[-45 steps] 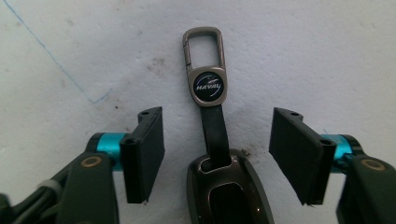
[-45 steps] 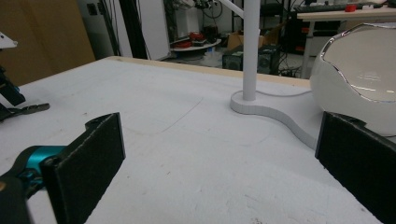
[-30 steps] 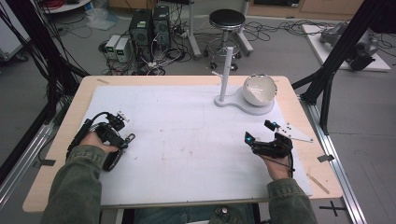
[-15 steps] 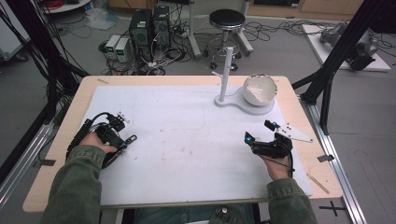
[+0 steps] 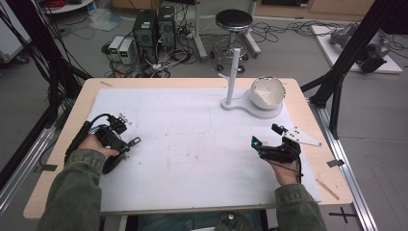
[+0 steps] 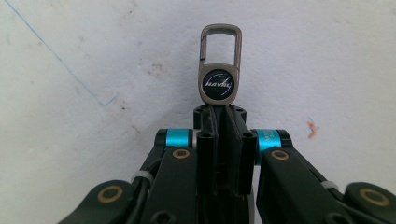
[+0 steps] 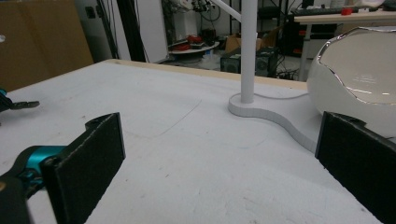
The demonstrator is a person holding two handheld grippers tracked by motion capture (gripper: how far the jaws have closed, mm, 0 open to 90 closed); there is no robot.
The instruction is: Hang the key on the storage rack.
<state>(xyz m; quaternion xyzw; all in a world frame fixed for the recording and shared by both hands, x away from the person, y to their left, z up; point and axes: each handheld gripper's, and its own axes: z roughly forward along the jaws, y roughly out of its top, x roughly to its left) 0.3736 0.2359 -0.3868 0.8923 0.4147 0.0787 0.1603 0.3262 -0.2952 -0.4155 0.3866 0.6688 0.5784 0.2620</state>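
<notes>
My left gripper (image 5: pixel 126 145) rests at the left of the white mat, shut on a small metal keychain clip (image 6: pixel 219 65) with a round dark badge; the clip's loop (image 5: pixel 135 141) sticks out past the jaw tips just above the mat. My right gripper (image 5: pixel 265 136) sits at the right of the mat, open, with nothing between its wide-set pads (image 7: pixel 95 158). Ahead of it stands a white post stand (image 5: pixel 232 77) with side pegs on a flat white base (image 7: pixel 275 119), and a white egg-shaped bowl (image 5: pixel 266 92) sits on that base.
The white mat (image 5: pixel 192 144) covers a wooden table (image 5: pixel 308 115). Black frame struts (image 5: pixel 346 57) rise past the table's right and left edges. Behind the table are a stool (image 5: pixel 233 21), computer boxes and cables on the floor.
</notes>
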